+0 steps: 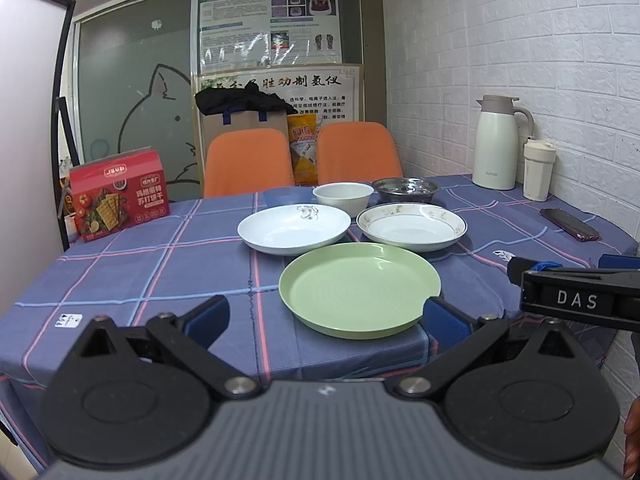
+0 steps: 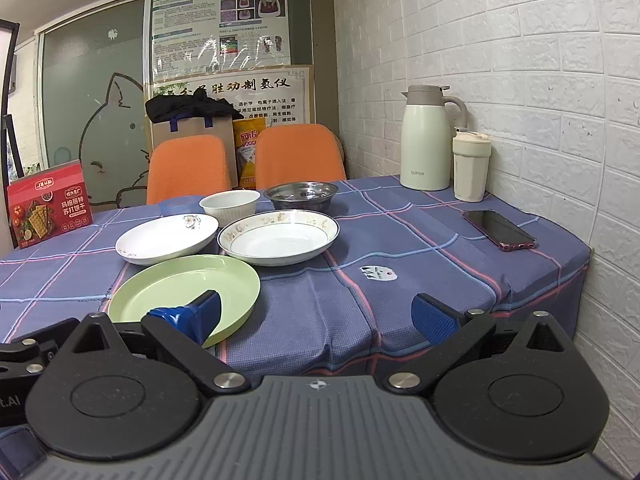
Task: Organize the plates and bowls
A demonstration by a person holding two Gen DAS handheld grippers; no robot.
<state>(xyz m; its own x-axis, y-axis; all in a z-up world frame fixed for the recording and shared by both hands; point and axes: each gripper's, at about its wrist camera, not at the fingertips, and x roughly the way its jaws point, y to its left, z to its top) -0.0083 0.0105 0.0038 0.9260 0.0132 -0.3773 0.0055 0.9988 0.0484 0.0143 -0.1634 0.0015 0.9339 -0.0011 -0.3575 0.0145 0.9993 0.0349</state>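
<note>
The left gripper (image 1: pixel 326 318) and right gripper (image 2: pixel 316 318) hang at the near edge of the table (image 1: pixel 160 264); both sets of jaws are spread and hold nothing. The right gripper's side, lettered "DAS", shows at the right of the left view.

The green plate (image 1: pixel 360 290) lies nearest. Behind it sit a white plate (image 1: pixel 294 229) on the left and a gold-rimmed plate (image 1: pixel 412 226) on the right. Farther back stand a blue bowl (image 1: pixel 284 196), a white bowl (image 1: pixel 343 197) and a steel bowl (image 1: pixel 405 189).

At far right stands a flask (image 2: pixel 426 144) marked "SUPOR", a tumbler (image 2: pixel 471 166) beside it and a phone (image 2: pixel 499 229) nearer. A red cracker box (image 1: pixel 120 194) with Chinese lettering stands far left.
</note>
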